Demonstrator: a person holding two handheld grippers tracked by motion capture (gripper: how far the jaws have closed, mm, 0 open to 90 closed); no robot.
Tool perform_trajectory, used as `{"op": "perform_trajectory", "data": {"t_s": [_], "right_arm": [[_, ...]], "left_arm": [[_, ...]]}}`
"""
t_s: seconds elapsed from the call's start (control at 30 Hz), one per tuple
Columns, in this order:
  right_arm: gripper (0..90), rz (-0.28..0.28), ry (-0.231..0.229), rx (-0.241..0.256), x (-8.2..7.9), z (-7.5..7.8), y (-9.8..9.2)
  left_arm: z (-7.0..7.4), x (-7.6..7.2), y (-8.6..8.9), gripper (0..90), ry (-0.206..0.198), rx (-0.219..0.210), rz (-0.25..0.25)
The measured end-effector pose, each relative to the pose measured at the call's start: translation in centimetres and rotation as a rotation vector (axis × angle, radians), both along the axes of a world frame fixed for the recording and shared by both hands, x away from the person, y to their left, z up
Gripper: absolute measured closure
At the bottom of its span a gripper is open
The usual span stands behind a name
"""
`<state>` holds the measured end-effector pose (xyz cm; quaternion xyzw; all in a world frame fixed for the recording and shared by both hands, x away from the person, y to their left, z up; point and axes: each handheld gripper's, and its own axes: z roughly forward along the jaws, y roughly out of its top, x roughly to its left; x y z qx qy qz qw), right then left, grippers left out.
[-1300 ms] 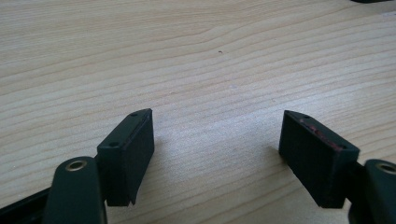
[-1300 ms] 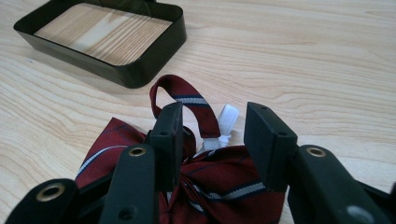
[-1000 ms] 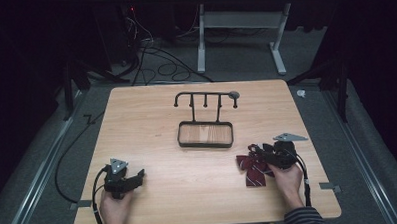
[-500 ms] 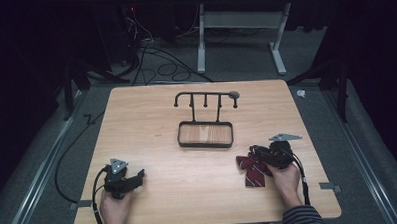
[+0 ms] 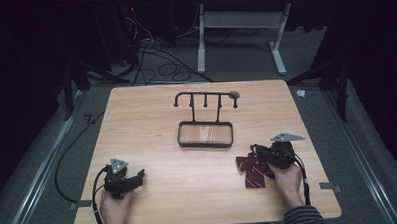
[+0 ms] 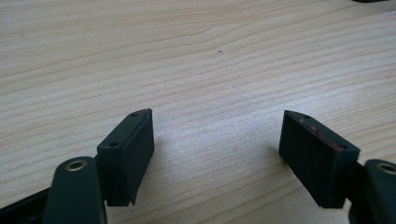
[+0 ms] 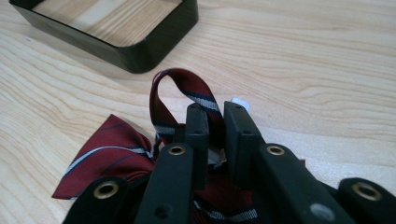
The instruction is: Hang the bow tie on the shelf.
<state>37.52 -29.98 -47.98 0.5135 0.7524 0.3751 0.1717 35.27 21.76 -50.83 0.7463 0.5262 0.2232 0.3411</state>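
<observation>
High view
Table (image 5: pixel 151 118): light wood, on a dark floor with cables behind it.
Rack (image 5: pixel 205 98): black, with hooks, standing at the back edge of a black tray (image 5: pixel 205 135) near the table's centre.
Tie (image 5: pixel 252 168): dark red with stripes, bunched on the table at 4 o'clock from the tray, near the right front.
Right gripper (image 5: pixel 260 157): held by the right hand (image 5: pixel 287 177), its tip on the tie.
Left gripper (image 5: pixel 137 175): at 7 o'clock from the tray, near the left front, held by the left hand (image 5: pixel 115 207), well apart from the tie.

Left gripper view
Left gripper (image 6: pixel 217 154): jaws spread wide, low over bare wood, nothing between them.

Right gripper view
Right gripper (image 7: pixel 217 114): jaws nearly together, pinching a band of the tie (image 7: pixel 112 158).
Tie loop: arches up from the jaws toward 11 o'clock; the rest of the cloth lies beneath and to the left of the jaws.
White tag (image 7: pixel 240 102): small, just beyond the jaw tips.
Tray (image 7: pixel 140 53): corner at 11 o'clock, near the tie but apart from it.
</observation>
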Motion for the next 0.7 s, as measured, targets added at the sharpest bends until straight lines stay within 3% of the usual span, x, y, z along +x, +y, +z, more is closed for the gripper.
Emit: {"op": "perform_trajectory", "data": {"t_s": [0.4, 0.7], "right_arm": [[82.8, 0.018, -0.063, -0.013, -0.4, 2.4, 0.4], [82.9, 0.031, -0.121, -0.029, -0.7, 5.2, 0.7]], "left_arm": [[0.0, 0.0, 0.0, 26.9, 0.0, -0.001, 0.0], [0.0, 0.0, 0.0, 26.9, 0.002, 0.0, -0.002]]}}
